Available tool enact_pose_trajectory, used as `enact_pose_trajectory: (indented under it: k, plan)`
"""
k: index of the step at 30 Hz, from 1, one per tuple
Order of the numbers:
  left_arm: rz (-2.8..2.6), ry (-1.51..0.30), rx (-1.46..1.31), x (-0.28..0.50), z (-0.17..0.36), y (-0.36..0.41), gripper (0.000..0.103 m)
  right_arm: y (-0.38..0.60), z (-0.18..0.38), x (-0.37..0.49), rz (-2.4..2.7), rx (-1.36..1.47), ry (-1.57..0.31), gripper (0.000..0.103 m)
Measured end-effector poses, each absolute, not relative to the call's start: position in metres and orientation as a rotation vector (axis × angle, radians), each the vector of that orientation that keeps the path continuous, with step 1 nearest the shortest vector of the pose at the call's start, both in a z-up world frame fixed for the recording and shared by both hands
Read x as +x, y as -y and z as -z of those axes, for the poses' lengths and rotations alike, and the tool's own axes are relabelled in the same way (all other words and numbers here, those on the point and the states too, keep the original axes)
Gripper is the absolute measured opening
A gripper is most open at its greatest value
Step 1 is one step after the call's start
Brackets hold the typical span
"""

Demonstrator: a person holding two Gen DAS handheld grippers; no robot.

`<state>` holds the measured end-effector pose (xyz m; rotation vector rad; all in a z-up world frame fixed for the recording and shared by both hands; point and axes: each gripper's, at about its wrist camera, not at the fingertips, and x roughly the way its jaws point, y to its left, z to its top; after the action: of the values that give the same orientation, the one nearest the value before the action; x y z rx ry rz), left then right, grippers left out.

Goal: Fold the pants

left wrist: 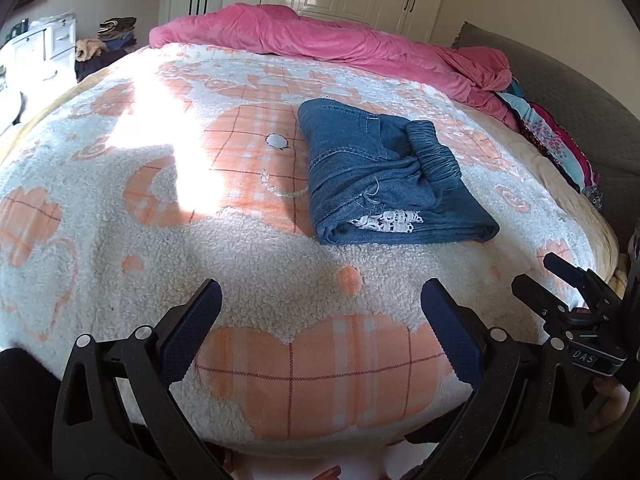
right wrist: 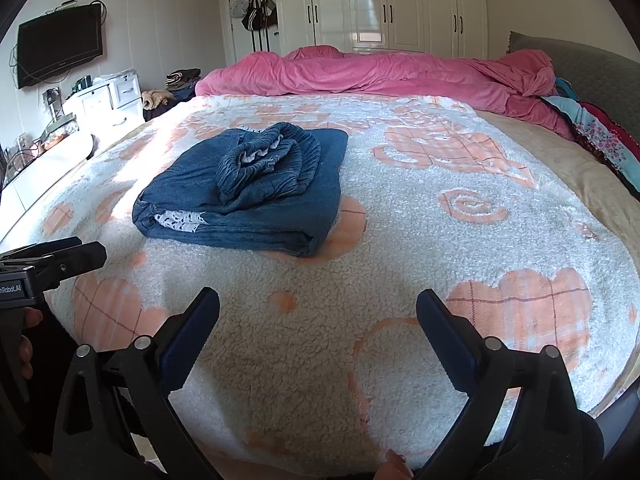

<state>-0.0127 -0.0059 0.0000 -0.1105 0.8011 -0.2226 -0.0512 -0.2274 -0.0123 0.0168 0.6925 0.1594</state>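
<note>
One folded pair of pants [left wrist: 384,176] lies on the blanket [left wrist: 240,272]; two grippers, left [left wrist: 320,308] and right [right wrist: 318,312], hover spread wide, empty.

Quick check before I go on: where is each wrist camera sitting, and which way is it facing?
Left wrist: on the left hand-held gripper, open above the near bed edge, facing the folded pants ahead-right; the right hand-held gripper shows at right.
Right wrist: on the right hand-held gripper, open, pants ahead-left; the other gripper at left.
Shared: pants, fleece blanket, pink duvet, wardrobe.
</note>
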Motion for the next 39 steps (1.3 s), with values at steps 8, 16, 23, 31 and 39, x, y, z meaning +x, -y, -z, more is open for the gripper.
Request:
enact_pose_trajectory:
  k: [8,16,23,31,39]
  plan:
    - [0.22,-0.801,-0.111,-0.0128,0.0,0.0057,0.094,0.2279,0.0127,-0.0506,-0.161,0.017,-0.695,0.098]
    - [0.218,-0.801,-0.11,-0.0127,-0.0001,0.005,0.094,0.2279,0.0129,-0.0502,-0.162,0.018,-0.695,0.098]
    - [0.211,-0.801,-0.11,-0.0128,-0.0013,0.0043,0.094,0.228,0.0129,-0.0501,-0.163,0.018,-0.697,0.098]
    - [0.206,-0.804,-0.108,-0.0119,-0.0022,0.0046,0.094,0.2269,0.013,-0.05,-0.163,0.018,-0.697,0.098]
    - [0.201,-0.801,-0.107,-0.0122,-0.0022,0.004,0.094,0.2269,0.0131,-0.05,-0.163,0.017,-0.697,0.098]
